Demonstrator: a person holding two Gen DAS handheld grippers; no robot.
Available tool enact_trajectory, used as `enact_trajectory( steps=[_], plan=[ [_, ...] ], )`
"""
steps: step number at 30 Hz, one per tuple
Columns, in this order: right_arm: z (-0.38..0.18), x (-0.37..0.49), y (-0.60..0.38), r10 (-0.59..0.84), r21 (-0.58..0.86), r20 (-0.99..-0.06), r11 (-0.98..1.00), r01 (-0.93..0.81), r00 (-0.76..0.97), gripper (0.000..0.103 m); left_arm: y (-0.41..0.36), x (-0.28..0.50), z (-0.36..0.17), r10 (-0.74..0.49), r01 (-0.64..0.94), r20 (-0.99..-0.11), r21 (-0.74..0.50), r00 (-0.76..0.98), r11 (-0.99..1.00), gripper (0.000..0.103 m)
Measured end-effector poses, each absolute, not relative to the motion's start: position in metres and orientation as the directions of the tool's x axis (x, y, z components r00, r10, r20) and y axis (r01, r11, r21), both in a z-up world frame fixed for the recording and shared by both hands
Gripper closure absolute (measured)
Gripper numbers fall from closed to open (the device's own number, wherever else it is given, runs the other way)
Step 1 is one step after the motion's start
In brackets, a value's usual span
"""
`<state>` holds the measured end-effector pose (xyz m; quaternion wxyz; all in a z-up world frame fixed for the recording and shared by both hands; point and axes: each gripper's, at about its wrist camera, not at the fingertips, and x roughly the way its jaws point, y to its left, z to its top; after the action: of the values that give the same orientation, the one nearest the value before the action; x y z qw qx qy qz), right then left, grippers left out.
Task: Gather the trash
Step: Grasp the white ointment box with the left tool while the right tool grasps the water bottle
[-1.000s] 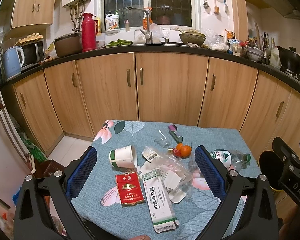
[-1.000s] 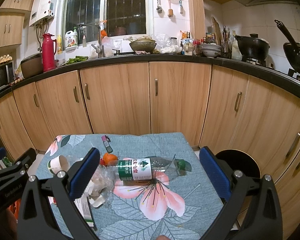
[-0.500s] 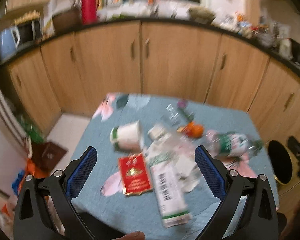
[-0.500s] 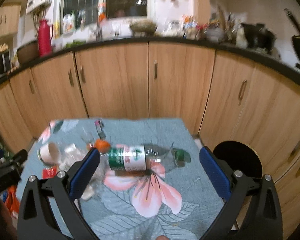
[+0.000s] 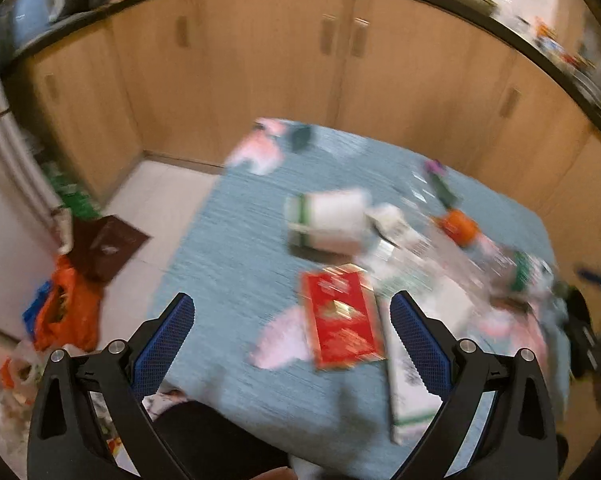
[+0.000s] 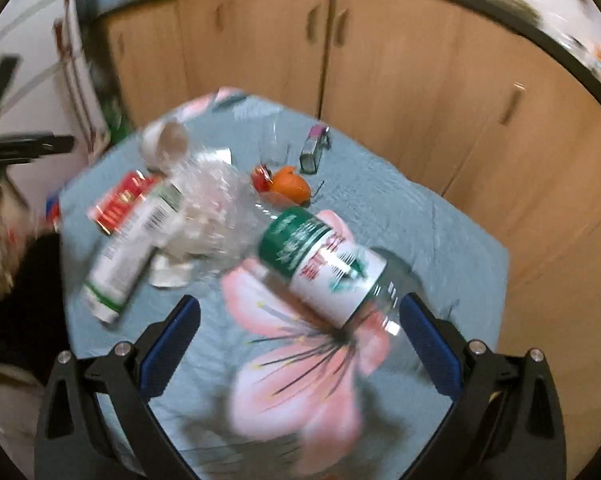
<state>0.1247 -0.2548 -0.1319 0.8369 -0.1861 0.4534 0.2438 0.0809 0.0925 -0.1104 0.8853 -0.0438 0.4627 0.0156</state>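
Kitchen table w/ floral cloth [image 6: 440, 232]: right gripper [image 6: 300, 320] wide open, empty, just short of plastic bottle [image 6: 324, 268]; straddle its labelled middle, then squeeze gently.

Light wooden cabinet doors [image 5: 260, 60] with small vertical handles curve round the room beneath a dark countertop edge [image 5: 480, 16], whose clutter is too blurred to tell. The floor [image 5: 156, 200] is pale tile, with a dark brown mat [image 5: 106, 242] lying near the cabinets. The light is warm and indoor.
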Motion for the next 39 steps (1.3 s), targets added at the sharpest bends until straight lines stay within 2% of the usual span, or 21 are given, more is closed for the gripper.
enact_trajectory(
  steps=[4,7,10,12,13,15,18,20,24,31,32,33,34,36,39],
  plan=[
    [-0.159,0.162,-0.244,0.181,-0.095,-0.924,0.744,-0.661,0.336,0.003,0.057,0.070,-0.121,-0.136,0.078,-0.852,-0.112,0.506,0.991,0.008],
    [-0.175,0.174,-0.240,0.110,-0.151,-0.943,0.702,-0.696,0.316,0.003,0.046,0.067,-0.128,-0.134,0.098,-0.862,-0.098,0.489,0.990,0.008],
    [-0.179,0.177,-0.239,0.097,-0.150,-0.952,0.683,-0.715,0.292,0.005,0.048,0.070,-0.133,-0.133,0.080,-0.870,-0.108,0.475,0.991,0.008],
    [-0.191,0.183,-0.240,0.044,-0.173,-0.962,0.669,-0.723,0.271,0.019,0.048,0.071,-0.135,-0.129,0.073,-0.871,-0.106,0.475,0.992,0.008],
    [-0.196,0.185,-0.241,0.025,-0.175,-0.966,0.665,-0.726,0.256,0.021,0.047,0.071,-0.137,-0.128,0.075,-0.874,-0.105,0.468,0.992,0.008],
    [-0.215,0.186,-0.239,-0.035,-0.196,-0.974,0.634,-0.748,0.225,0.034,0.044,0.073,-0.145,-0.163,0.086,-0.890,-0.140,0.426,0.986,0.008],
    [-0.207,0.184,-0.245,0.054,-0.081,-0.986,0.666,-0.742,0.156,0.038,0.036,0.070,-0.160,-0.213,0.099,-0.909,-0.190,0.359,0.977,0.008],
    [-0.201,0.173,-0.250,0.096,-0.048,-0.984,0.666,-0.745,0.149,0.039,0.027,0.065,-0.168,-0.188,0.104,-0.916,-0.161,0.354,0.981,0.008],
    [-0.187,0.138,-0.274,0.158,-0.035,-0.965,0.710,-0.703,0.208,0.039,0.003,0.063,-0.183,-0.206,0.140,-0.930,-0.171,0.303,0.975,0.008],
    [-0.150,0.067,-0.336,0.328,0.082,-0.873,0.827,-0.556,0.359,0.039,-0.031,0.068,-0.219,-0.139,0.077,-0.958,-0.123,0.251,0.989,0.010],
    [-0.142,0.058,-0.347,0.342,0.100,-0.859,0.842,-0.531,0.381,0.039,-0.034,0.067,-0.217,-0.125,0.074,-0.954,-0.108,0.274,0.991,0.025],
    [-0.139,0.053,-0.354,0.355,0.118,-0.846,0.852,-0.510,0.398,0.039,-0.035,0.066,-0.214,-0.104,0.061,-0.949,-0.090,0.299,0.994,0.034],
    [-0.138,0.048,-0.358,0.368,0.136,-0.831,0.861,-0.490,0.417,0.039,-0.031,0.065,-0.210,-0.108,0.039,-0.942,-0.101,0.317,0.994,0.052],
    [-0.128,0.047,-0.369,0.389,0.167,-0.804,0.874,-0.457,0.450,0.039,-0.020,0.068,-0.208,-0.184,-0.001,-0.932,-0.194,0.311,0.981,0.055],
    [-0.124,0.040,-0.377,0.410,0.210,-0.762,0.889,-0.408,0.501,0.039,-0.007,0.065,-0.204,-0.205,-0.041,-0.922,-0.230,0.329,0.972,0.056]
  ],
)
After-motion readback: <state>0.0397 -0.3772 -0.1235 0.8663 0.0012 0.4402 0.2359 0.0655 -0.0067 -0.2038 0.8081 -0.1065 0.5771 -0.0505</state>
